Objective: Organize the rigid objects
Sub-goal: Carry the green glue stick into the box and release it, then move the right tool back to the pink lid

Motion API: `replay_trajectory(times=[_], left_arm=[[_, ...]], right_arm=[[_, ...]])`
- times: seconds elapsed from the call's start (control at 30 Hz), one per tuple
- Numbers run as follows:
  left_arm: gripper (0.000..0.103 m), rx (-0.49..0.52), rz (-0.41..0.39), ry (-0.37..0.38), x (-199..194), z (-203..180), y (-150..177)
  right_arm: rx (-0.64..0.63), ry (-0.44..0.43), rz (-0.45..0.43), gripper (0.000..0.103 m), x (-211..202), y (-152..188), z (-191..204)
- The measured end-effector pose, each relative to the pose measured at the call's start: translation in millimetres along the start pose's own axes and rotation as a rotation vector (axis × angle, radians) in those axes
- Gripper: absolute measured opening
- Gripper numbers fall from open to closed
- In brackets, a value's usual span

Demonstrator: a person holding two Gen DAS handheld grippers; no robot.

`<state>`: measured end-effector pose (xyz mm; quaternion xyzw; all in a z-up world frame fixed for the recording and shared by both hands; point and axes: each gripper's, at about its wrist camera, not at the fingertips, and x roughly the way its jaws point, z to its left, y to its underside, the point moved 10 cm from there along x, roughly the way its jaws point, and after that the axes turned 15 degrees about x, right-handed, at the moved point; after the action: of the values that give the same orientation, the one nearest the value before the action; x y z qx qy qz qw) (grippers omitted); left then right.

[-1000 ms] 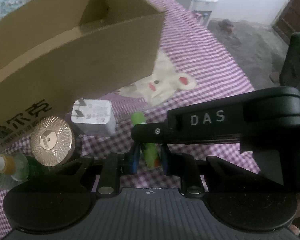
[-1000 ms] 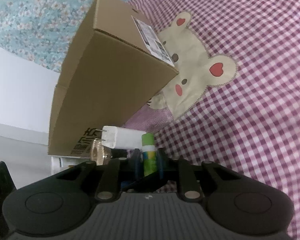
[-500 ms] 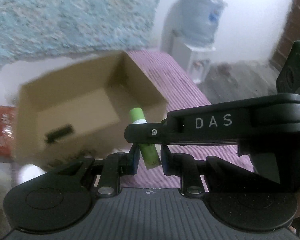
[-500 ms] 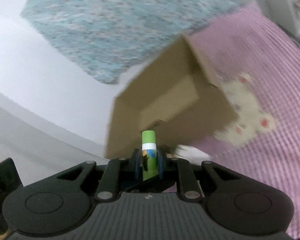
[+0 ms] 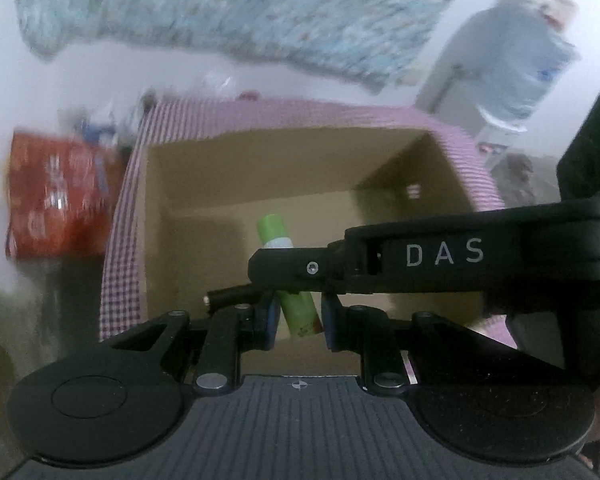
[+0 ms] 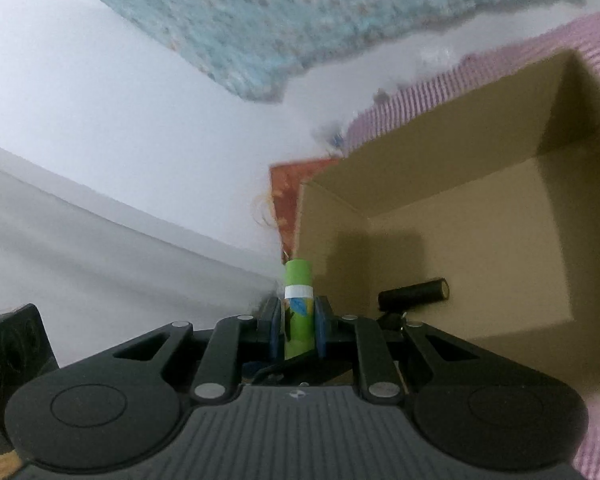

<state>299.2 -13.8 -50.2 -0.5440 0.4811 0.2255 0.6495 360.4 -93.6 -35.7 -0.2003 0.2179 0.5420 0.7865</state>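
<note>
A green glue stick [image 5: 274, 232] with a white band hangs upright over the open cardboard box [image 5: 260, 168]. My left gripper [image 5: 300, 316] is shut on its lower end between blue pads. The right gripper, black and marked DAS, reaches in from the right across the stick's middle. In the right wrist view, the right gripper [image 6: 298, 320] is shut on the same glue stick [image 6: 298, 280], above the near left corner of the box [image 6: 480, 216]. A black cylinder [image 6: 414, 294] lies on the box floor.
The box stands on a pink checked cloth [image 5: 120, 260]. A red package [image 5: 56, 196] lies left of it by the white wall. A blue floral fabric [image 5: 240, 12] hangs above. A large water bottle on a white stand [image 5: 512, 60] is at the far right.
Both grippers rose with the glue stick from the cloth beside the box to above its open top. The white charger and gold disc have left the view.
</note>
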Motion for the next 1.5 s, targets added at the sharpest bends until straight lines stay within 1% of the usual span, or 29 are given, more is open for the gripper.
replay_trajectory(times=[0.1,0.17,0.23,0.3,0.37,0.47,0.57,0.67,0.73,0.77,0.83,0.93,1.0,1.03,1.07,1.1,1.17,1.23,1.3,1.4,1.5], left_arm=[[0.022,-0.050,0.057,-0.025,26,23,-2],[0.022,-0.060,0.080,-0.062,37,33,0],[0.022,-0.069,0.093,-0.082,42,41,2],[0.023,-0.083,0.090,-0.085,41,45,4],[0.023,-0.097,0.083,-0.082,41,48,3],[0.023,-0.117,0.068,-0.077,36,49,2],[0.023,-0.123,0.039,-0.071,25,47,-1],[0.025,-0.126,0.001,-0.057,7,43,-1],[0.030,-0.133,-0.030,-0.044,-8,38,0],[0.034,-0.139,-0.048,-0.034,-18,35,1],[0.037,-0.142,-0.084,-0.016,-36,29,3],[0.044,-0.119,-0.155,0.004,-67,17,8],[0.056,-0.081,-0.215,-0.007,-89,7,14],[0.058,-0.066,-0.240,-0.017,-98,2,20],[0.061,-0.050,-0.262,-0.020,-106,-5,26],[0.064,-0.039,-0.276,-0.019,-111,-12,34],[0.066,-0.025,-0.278,-0.008,-112,-25,49],[0.067,-0.010,-0.259,0.001,-107,-38,66],[0.068,0.019,-0.222,0.009,-96,-51,85],[0.068,0.059,-0.160,0.017,-76,-69,114],[0.068,0.100,-0.098,0.029,-53,-82,142]], right_arm=[[0.043,0.041,0.047,0.019,32,-12,-10],[0.056,0.075,0.063,0.019,52,-20,-18],[0.063,0.110,0.082,0.020,71,-27,-25],[0.066,0.141,0.095,0.022,86,-31,-34],[0.048,0.174,0.090,0.022,92,-33,-41],[0.055,0.178,0.088,0.023,90,-30,-44],[0.050,0.173,0.073,0.023,74,-25,-39],[0.032,0.149,0.057,0.024,47,-17,-31],[0.030,0.120,0.042,0.024,26,-12,-24],[0.028,0.103,0.034,0.024,14,-10,-21],[0.025,0.065,0.016,0.024,-11,-3,-13],[0.013,-0.004,-0.010,0.024,-46,10,-2],[0.002,-0.058,-0.034,0.024,-74,23,4],[-0.003,-0.086,-0.048,0.025,-88,30,5],[-0.013,-0.111,-0.063,0.029,-100,38,7],[-0.023,-0.131,-0.079,0.040,-113,47,3],[-0.045,-0.148,-0.116,0.053,-135,64,-12],[-0.060,-0.127,-0.146,0.053,-147,83,-34],[-0.051,-0.082,-0.169,0.053,-154,103,-63],[-0.013,-0.035,-0.169,0.053,-149,129,-102],[0.019,0.023,-0.166,0.053,-137,147,-133]])
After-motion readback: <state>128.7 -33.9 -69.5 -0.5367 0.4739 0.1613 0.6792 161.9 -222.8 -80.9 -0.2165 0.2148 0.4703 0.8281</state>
